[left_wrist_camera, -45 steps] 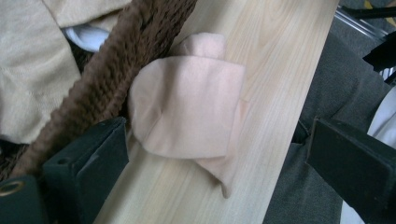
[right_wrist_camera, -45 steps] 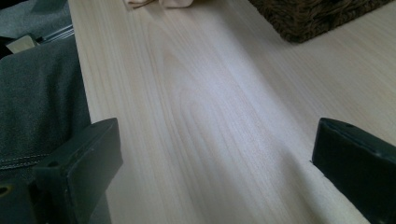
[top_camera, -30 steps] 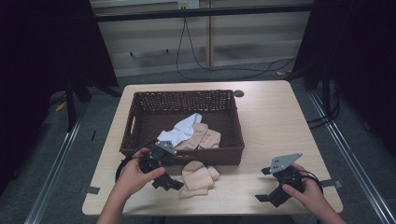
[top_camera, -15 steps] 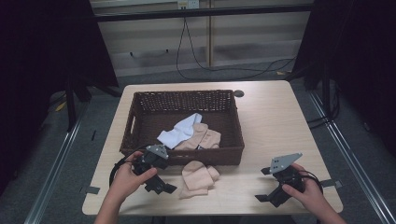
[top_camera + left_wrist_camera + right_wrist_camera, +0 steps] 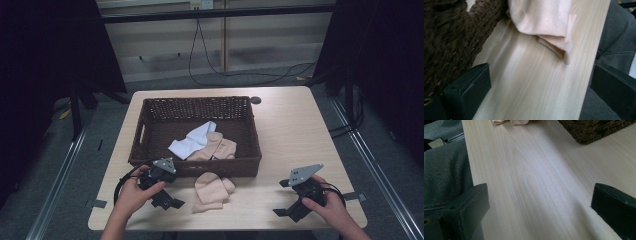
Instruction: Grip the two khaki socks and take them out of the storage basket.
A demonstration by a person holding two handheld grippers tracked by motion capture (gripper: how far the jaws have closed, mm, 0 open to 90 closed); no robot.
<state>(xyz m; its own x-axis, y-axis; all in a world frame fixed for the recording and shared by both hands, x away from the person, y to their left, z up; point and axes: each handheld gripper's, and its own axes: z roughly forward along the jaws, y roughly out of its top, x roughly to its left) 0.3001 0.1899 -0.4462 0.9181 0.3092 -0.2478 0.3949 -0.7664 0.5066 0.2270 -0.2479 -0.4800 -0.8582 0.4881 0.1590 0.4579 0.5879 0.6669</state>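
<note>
Resting low at the near edge of the desk (image 5: 300, 125), the left hand-held gripper (image 5: 167, 196) is held in the person's left hand (image 5: 132, 192), with its jaws spread apart and nothing between them. In the left gripper view, bare pale wood is seen between the two black jaws, and a folded peach-coloured cloth (image 5: 546, 22) lies ahead of them on the desk, apart from both jaws. The dark woven wall of the wicker basket (image 5: 451, 42) is seen just beside the left-hand jaw in that view; whether they touch cannot be told.

From the high view, the same peach cloth (image 5: 212, 190) is found just to the right of the left hand-held gripper, lying against the near wall of the basket (image 5: 145, 135). Inside the basket, beyond the gripper, a white cloth (image 5: 192, 141) and another peach cloth (image 5: 217, 149) are laid together, partly overlapping.

The right hand-held gripper (image 5: 289, 199) is held in the right hand (image 5: 332, 207) near the desk's near right corner, well apart from the cloth. Its jaws are also spread wide and empty. In the right gripper view, bare desk is seen between them, a corner of the basket (image 5: 594, 130) lies ahead to the right, and grey trouser fabric (image 5: 446, 175) is seen past the desk edge on the left.
</note>
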